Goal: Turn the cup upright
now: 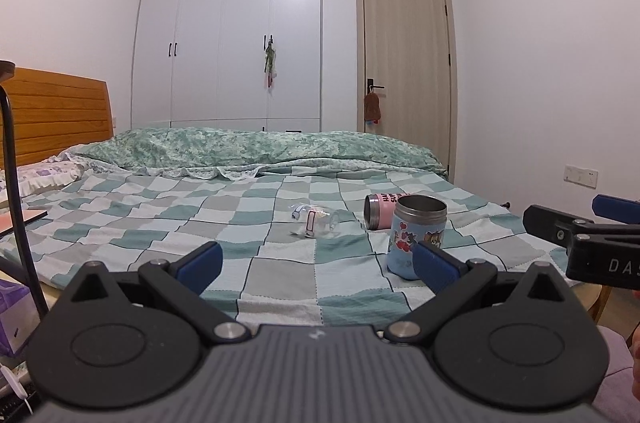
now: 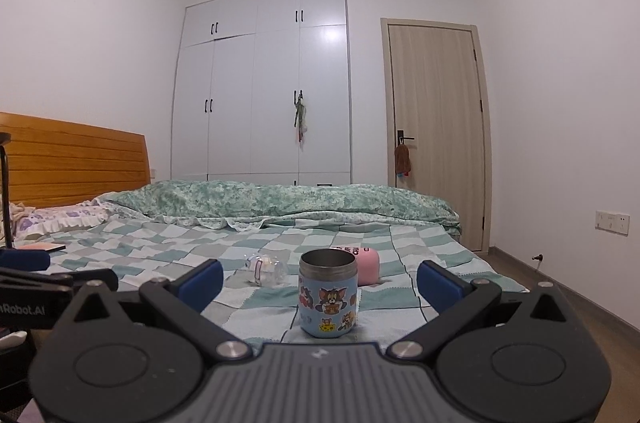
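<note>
A blue cartoon-sticker cup [image 1: 416,235] with a steel rim stands upright on the checked bed sheet; it also shows in the right wrist view [image 2: 328,297]. A pink cup [image 1: 380,211] lies on its side just behind it, seen too in the right wrist view [image 2: 366,265]. A clear glass cup [image 1: 316,219] lies on its side to the left, also in the right wrist view [image 2: 266,269]. My left gripper [image 1: 318,261] is open and empty, short of the cups. My right gripper [image 2: 320,281] is open and empty, the blue cup standing between and just beyond its fingers.
The bed [image 2: 160,247] has a green duvet [image 1: 256,147] rolled along its far side and a wooden headboard [image 1: 56,111] at left. A black lamp pole [image 1: 16,191] rises at left. The right gripper's body [image 1: 592,243] shows at the right edge.
</note>
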Motion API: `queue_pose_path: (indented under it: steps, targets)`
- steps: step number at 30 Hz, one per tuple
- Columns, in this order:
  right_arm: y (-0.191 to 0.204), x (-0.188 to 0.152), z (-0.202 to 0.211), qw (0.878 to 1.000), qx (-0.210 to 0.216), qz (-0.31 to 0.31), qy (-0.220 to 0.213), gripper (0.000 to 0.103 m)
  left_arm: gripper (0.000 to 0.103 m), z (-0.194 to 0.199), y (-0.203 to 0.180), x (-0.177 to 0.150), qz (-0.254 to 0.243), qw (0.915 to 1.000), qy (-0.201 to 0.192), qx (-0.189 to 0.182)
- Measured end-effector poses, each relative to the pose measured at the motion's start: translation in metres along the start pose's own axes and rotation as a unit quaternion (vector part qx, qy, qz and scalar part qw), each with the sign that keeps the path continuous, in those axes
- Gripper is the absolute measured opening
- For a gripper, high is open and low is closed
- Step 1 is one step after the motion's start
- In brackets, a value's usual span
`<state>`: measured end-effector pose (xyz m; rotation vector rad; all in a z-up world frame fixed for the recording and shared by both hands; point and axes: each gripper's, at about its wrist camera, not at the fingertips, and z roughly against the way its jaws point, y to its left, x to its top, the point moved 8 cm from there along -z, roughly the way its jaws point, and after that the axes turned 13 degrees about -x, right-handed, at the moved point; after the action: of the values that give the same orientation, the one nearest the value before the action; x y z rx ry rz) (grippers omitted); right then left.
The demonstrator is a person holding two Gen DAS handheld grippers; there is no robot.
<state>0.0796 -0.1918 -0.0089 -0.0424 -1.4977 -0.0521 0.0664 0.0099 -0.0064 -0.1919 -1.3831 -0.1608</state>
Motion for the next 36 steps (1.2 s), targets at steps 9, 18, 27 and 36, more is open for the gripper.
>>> queue_pose_path:
  steps: [9,18,27,36]
  targets:
    - [0.0016,0.0004,-0.0009,1.000,0.001,0.000,-0.001,0.103,0.103,0.0001,-0.0004,-0.0002,0.000,1.0000,0.000,-0.001]
    - [0.0020,0.0001,-0.0010,1.000,0.002,0.000,-0.001,0.103,0.103,-0.0002,-0.0008,-0.0001,-0.001,1.0000,0.000,-0.001]
    - [0.0022,0.0000,-0.0001,1.000,0.002,0.000,-0.001,0.103,0.103,0.0002,-0.0017,0.0003,-0.002,1.0000,-0.001,-0.002]
    - [0.0027,-0.0002,0.0008,1.000,0.000,0.000,-0.002,0.103,0.103,0.0008,-0.0024,0.0004,-0.003,1.0000,-0.001,-0.002]
